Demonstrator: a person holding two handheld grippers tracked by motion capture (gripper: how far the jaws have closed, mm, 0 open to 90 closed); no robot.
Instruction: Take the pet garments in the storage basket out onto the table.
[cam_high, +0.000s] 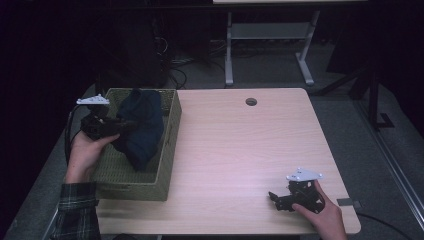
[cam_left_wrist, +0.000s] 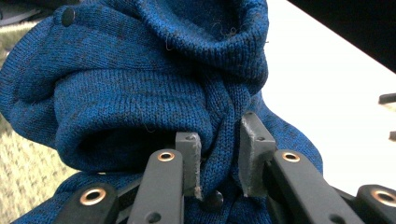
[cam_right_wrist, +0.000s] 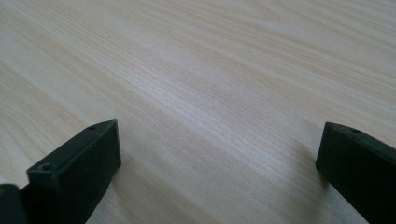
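The left gripper (cam_high: 124, 125) pinches a bunched fold of the blue knit sweater (cam_high: 142, 127) above the woven basket (cam_high: 170, 150); soft, light and floppy, it is best gripped at thick gathers. Right gripper (cam_high: 274, 197), jaws spread, rests far from the basket

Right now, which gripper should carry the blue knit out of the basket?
Left. The left gripper is already shut on the blue knit above the basket; the right gripper sits open, far off.

high view: above, looking forward-down on table (cam_high: 240, 145) | gripper views: close along own jaws, sharing that tabletop
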